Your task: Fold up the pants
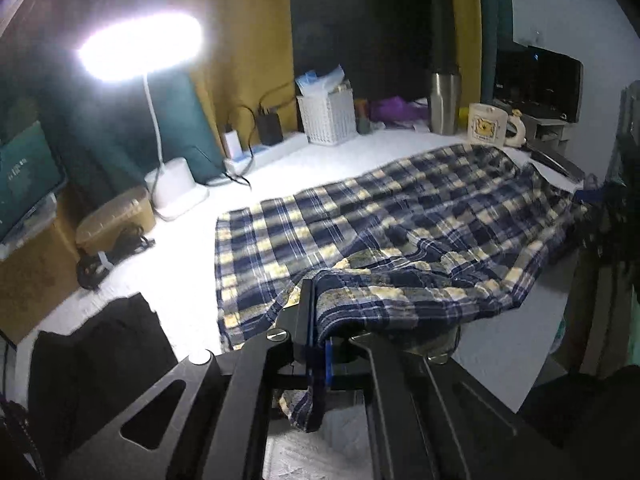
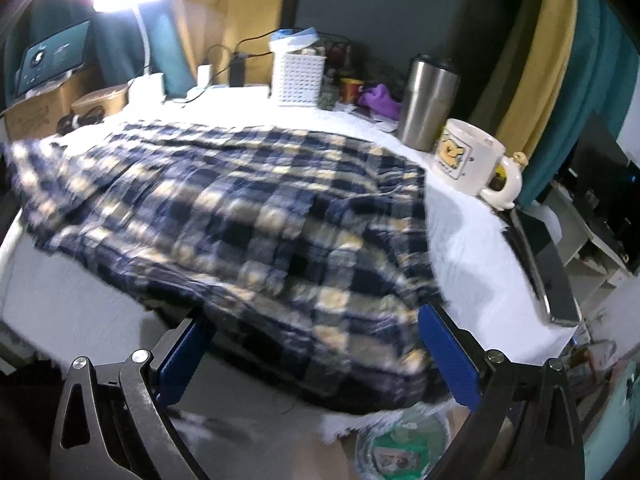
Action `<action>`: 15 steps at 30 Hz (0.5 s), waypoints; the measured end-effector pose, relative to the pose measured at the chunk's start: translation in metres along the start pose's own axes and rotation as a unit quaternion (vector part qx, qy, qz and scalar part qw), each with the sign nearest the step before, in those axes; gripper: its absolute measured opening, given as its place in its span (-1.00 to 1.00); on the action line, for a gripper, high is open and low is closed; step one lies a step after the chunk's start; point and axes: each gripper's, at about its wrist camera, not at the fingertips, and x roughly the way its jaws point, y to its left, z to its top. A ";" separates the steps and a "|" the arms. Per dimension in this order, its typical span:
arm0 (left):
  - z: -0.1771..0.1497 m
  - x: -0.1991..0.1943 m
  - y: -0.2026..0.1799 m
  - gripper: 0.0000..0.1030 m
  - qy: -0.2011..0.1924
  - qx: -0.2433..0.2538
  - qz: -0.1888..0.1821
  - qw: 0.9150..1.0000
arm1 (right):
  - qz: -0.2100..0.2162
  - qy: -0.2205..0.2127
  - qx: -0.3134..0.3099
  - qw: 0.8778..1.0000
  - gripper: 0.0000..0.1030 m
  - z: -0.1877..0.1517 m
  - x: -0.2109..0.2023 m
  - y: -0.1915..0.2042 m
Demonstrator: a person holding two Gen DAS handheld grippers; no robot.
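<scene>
- The plaid pants [image 1: 400, 216], checked in navy, cream and yellow, lie spread across the white-covered desk [image 1: 188, 280], reaching from its near edge toward the far right.
- The near hem of the pants is bunched and lifted; a fold of it drapes over the left tool [image 1: 316, 344], and a small tail of cloth hangs below between the tool's arms.
- The left tool is pressed together on that edge of the pants, its blue pads closed with the cloth pinched between them.
- In the right wrist view the pants [image 2: 248, 216] cover the middle of the desk [image 2: 480, 248], and their near edge hangs over the desk's front.
- The right tool [image 2: 316, 344] stands with its blue fingers [image 2: 448, 356] wide apart, one on each side of the hanging near edge of the pants; the picture is blurred, and the pads do not seem to press on the cloth.
- Along the far side of the desk stand a white lattice basket [image 1: 326, 116], a steel tumbler [image 1: 444, 102] and a cream mug [image 1: 488, 124] with a cartoon print, just beyond the far end of the pants.
- A lit white desk lamp [image 1: 140, 46] stands at the far left, with chargers and black cables [image 1: 256, 120] beside it.
- A dark garment [image 1: 100, 344] lies at the near left corner of the desk.
</scene>
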 end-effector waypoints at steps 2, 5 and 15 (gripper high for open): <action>0.006 -0.002 0.003 -0.96 -0.002 -0.008 0.005 1.000 | 0.010 -0.010 -0.011 1.000 1.00 -0.002 -0.010 0.012; 0.011 -0.005 0.005 -0.96 -0.004 -0.014 0.009 1.000 | 0.034 -0.021 -0.029 0.999 1.00 0.000 -0.019 0.038; 0.024 -0.032 0.003 -0.96 -0.022 -0.021 0.005 1.000 | -0.016 -0.046 -0.076 0.996 1.00 0.012 0.020 0.096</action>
